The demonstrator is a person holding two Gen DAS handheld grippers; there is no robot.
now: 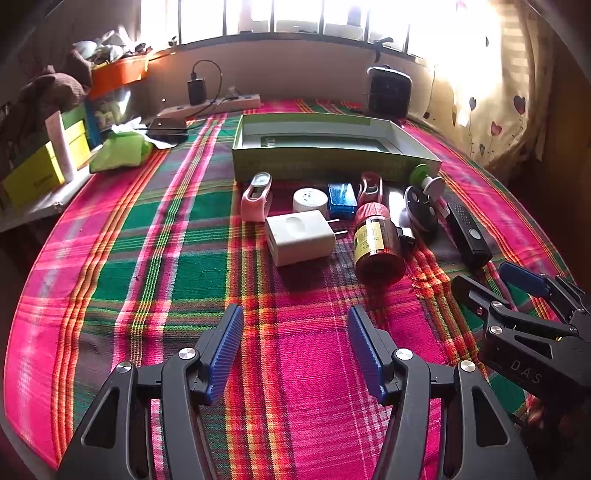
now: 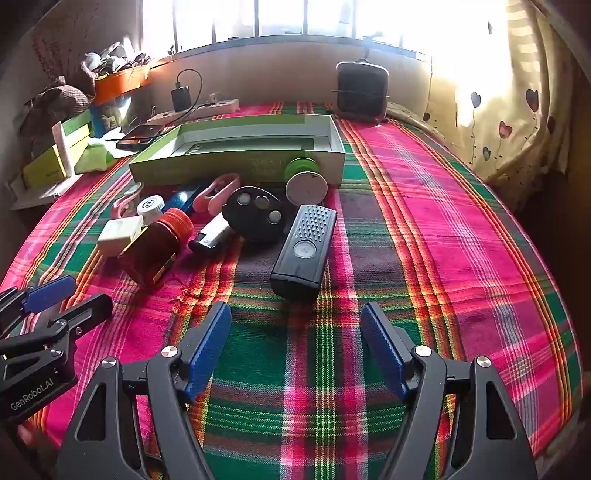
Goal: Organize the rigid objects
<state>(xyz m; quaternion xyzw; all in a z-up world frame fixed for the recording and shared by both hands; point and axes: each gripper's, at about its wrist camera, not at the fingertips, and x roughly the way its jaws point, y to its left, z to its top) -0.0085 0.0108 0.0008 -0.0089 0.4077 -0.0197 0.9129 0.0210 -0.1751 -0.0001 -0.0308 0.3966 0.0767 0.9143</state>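
Sunlit window bars (image 2: pixel 280 18) and a heart-print curtain (image 2: pixel 509 122) back a bed under pink-and-green plaid cloth (image 2: pixel 443 229). From left to right lie a white charger (image 1: pixel 300 236), red-capped bottle (image 1: pixel 376 243) and black remote (image 2: pixel 303 251), all before the open green box (image 1: pixel 332 147). Left gripper (image 1: pixel 295 347) and right gripper (image 2: pixel 295 347) hover with jaws apart, empty

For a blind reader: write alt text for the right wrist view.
An open right gripper hovers over a plaid cloth, aimed at a black remote. Beyond lie a brown jar, a white charger and other small items before an empty green box. The left gripper shows at left.
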